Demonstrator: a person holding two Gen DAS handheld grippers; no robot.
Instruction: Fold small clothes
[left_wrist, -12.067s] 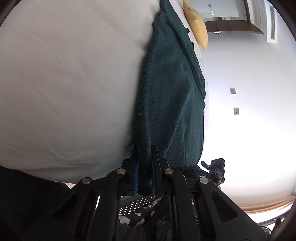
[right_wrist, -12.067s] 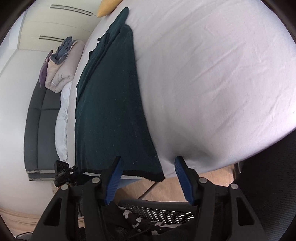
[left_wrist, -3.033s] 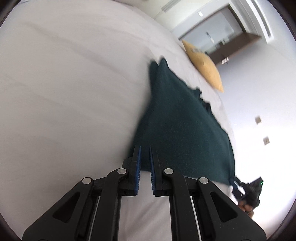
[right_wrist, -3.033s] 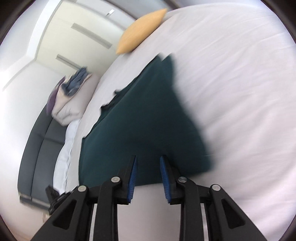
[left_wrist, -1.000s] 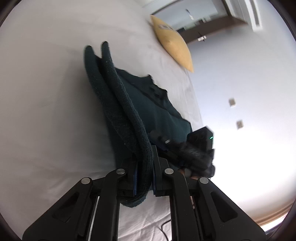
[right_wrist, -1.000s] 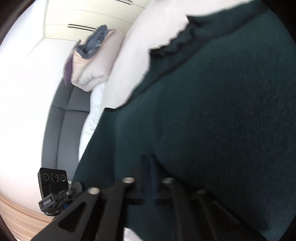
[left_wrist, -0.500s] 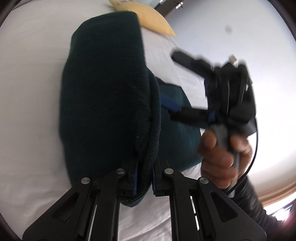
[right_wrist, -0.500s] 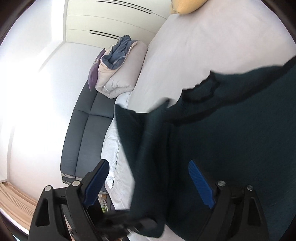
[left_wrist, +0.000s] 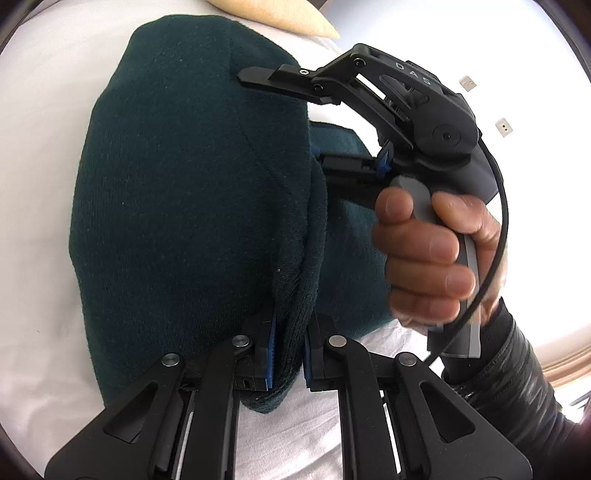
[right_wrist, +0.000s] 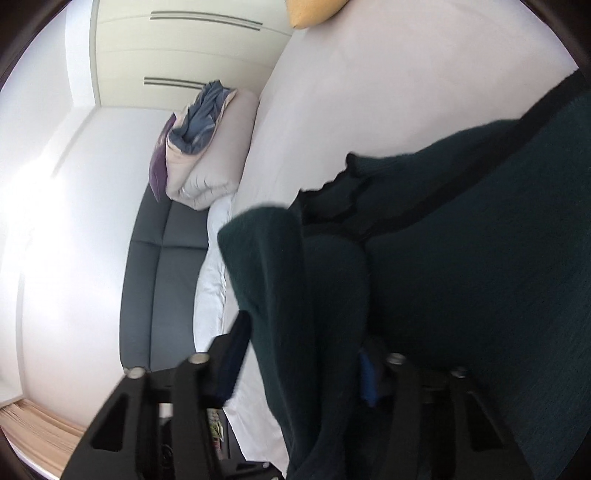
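Observation:
A dark green knitted garment (left_wrist: 192, 192) lies folded over on the white bed. My left gripper (left_wrist: 290, 354) is shut on its thick doubled edge and holds that fold up. In the left wrist view the right gripper (left_wrist: 280, 118) comes in from the right, held by a hand (left_wrist: 428, 251), with one finger above the fold and the other under it. In the right wrist view my right gripper (right_wrist: 301, 365) is open, and a hanging flap of the garment (right_wrist: 295, 302) sits between its blue pads (right_wrist: 367, 376).
The white bed sheet (right_wrist: 388, 96) spreads behind the garment. A yellow pillow (right_wrist: 314, 11) lies at the far end. A folded quilt (right_wrist: 207, 147) sits on a dark grey sofa (right_wrist: 162, 280) beside the bed. White wardrobe doors (right_wrist: 184, 48) stand behind.
My right gripper has let go and opened wide, then moved in around the lifted flap. My left gripper keeps its hold and has carried the fold over the garment.

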